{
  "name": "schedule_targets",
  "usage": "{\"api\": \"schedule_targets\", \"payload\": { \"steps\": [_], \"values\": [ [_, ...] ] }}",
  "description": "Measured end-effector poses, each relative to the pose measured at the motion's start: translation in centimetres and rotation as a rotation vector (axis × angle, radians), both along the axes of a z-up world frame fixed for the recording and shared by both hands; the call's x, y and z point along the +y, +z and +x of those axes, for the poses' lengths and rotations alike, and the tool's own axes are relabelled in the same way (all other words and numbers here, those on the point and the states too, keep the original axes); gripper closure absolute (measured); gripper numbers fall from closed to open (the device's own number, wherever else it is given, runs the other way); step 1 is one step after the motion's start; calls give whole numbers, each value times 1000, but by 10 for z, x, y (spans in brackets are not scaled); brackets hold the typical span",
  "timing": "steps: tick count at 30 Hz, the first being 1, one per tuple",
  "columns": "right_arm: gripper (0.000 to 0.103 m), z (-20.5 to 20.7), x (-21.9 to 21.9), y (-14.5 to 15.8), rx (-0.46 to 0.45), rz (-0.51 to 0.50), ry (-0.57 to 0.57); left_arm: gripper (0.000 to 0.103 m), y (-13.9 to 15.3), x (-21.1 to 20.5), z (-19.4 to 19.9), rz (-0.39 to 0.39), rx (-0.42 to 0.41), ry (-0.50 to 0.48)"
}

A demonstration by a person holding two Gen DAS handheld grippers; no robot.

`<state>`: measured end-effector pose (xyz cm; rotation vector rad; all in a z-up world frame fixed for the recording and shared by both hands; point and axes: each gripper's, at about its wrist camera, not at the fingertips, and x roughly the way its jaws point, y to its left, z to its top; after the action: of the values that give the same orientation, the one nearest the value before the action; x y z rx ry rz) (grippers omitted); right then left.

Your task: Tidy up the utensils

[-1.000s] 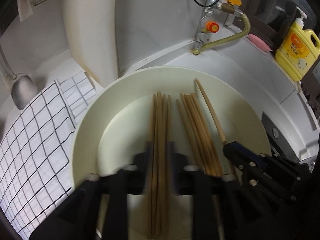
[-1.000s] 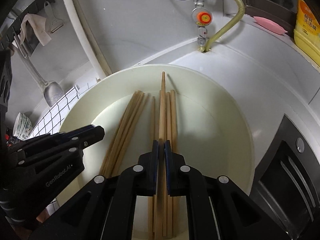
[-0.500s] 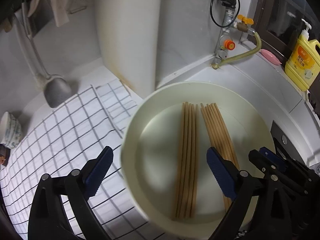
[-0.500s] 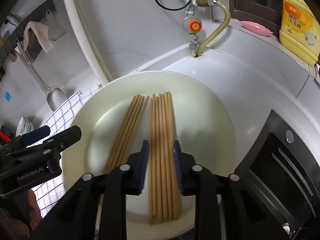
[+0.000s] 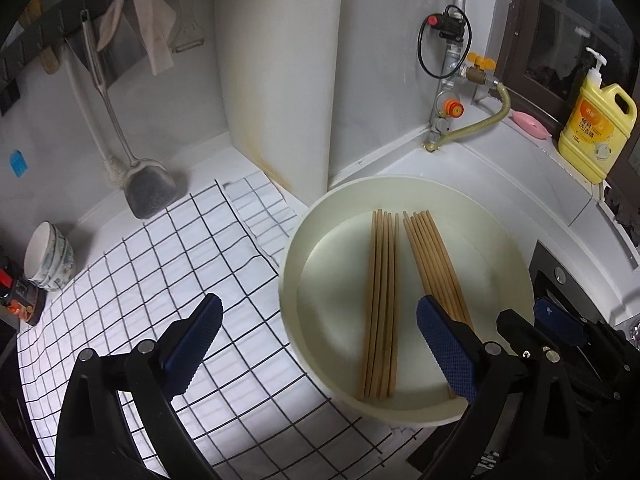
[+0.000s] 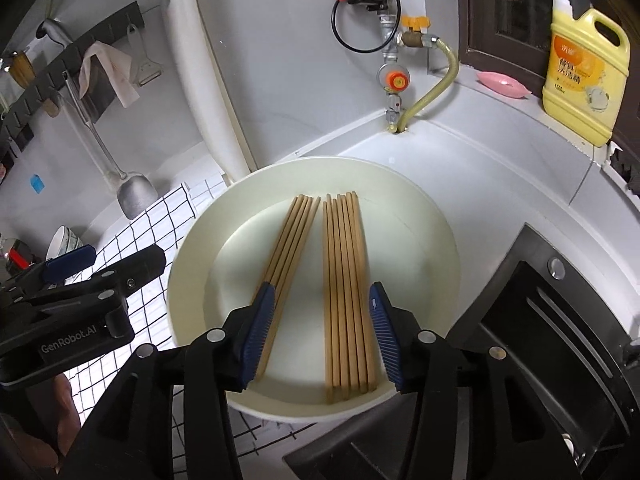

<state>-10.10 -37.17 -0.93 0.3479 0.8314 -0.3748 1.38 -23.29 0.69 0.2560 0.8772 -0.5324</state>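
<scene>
Above the white bowl [image 6: 436, 216], both tools [image 5: 316, 344] [image 6: 322, 328] are held wide open and empty, so the two chopstick bundles [image 6: 346, 280] [image 5: 382, 300] are best left undisturbed.

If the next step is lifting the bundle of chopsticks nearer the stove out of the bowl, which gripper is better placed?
Right, I'd say. The right gripper is open with its fingers straddling the stove-side bundle in the bowl. The left gripper, open too, sits over the bowl's cloth-side rim, nearer the other bundle.
</scene>
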Motion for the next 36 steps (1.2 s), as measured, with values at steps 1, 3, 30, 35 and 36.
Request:
{"api": "schedule_targets", "payload": {
  "steps": [1,3,30,35,36],
  "values": [
    [56,-1,1,1,0,-2,-1,7,2,2,-1,-1,-3,1],
    [56,-3,4,4,-2,-4,0,7,5,5,-3,-5,-7,6],
    [52,-15,21,25,-22,-40,11,7,25,20,-16,-30,-35,33],
    [52,-15,21,25,-20,-39,14,6,27,20,-18,-23,-52,39],
    [52,-15,21,26,-19,-39,15,6,27,20,-18,-19,-53,41]
  ]
}}
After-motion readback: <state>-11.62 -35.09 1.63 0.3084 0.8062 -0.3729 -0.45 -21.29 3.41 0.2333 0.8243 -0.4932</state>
